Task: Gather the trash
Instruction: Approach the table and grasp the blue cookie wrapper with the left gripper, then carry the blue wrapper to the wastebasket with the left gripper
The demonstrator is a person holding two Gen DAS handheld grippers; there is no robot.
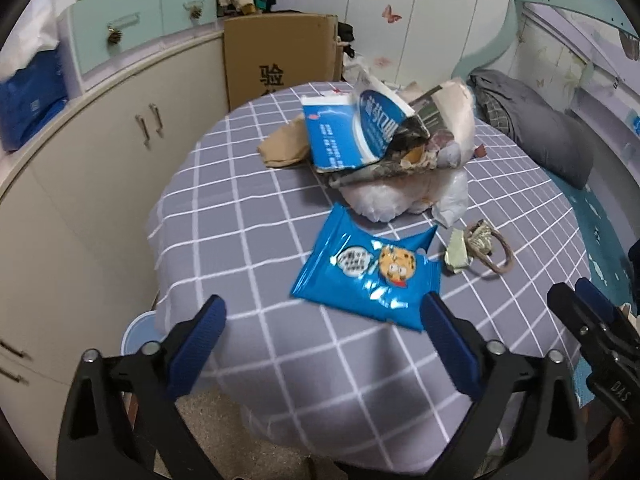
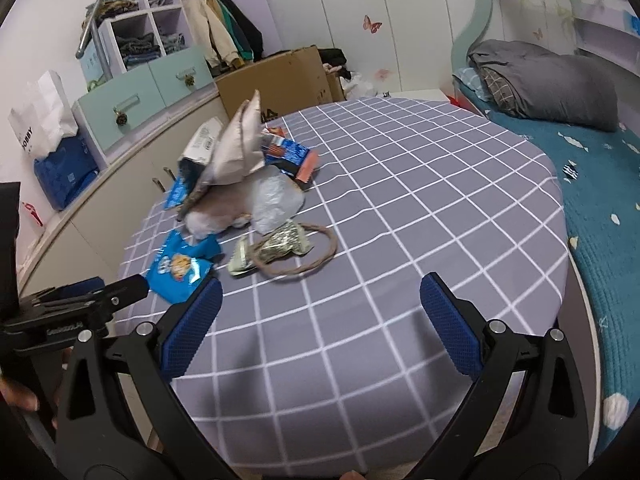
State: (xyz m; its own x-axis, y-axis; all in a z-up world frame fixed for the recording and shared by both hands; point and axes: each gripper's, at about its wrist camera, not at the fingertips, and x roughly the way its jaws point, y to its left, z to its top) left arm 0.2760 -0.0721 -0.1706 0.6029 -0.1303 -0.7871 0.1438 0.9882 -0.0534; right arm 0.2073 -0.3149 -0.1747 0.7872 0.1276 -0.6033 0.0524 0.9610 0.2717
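Lying flat on the checked tablecloth (image 1: pixel 248 208), the blue cookie wrapper (image 1: pixel 366 272) sits just ahead of the left gripper (image 1: pixel 324 320), long axis slanting across its gap. Jaws wide, empty. Right gripper (image 2: pixel 320 312) also wide, empty, farther off.

My table (image 2: pixel 400 208) wears a grey checked cloth. Behind it stands a cardboard box (image 1: pixel 276 60), left of that a cupboard (image 1: pixel 100 168) with mint drawers (image 1: pixel 120 32). Right lies a bed (image 2: pixel 592 200) with a grey pillow (image 2: pixel 552 84).
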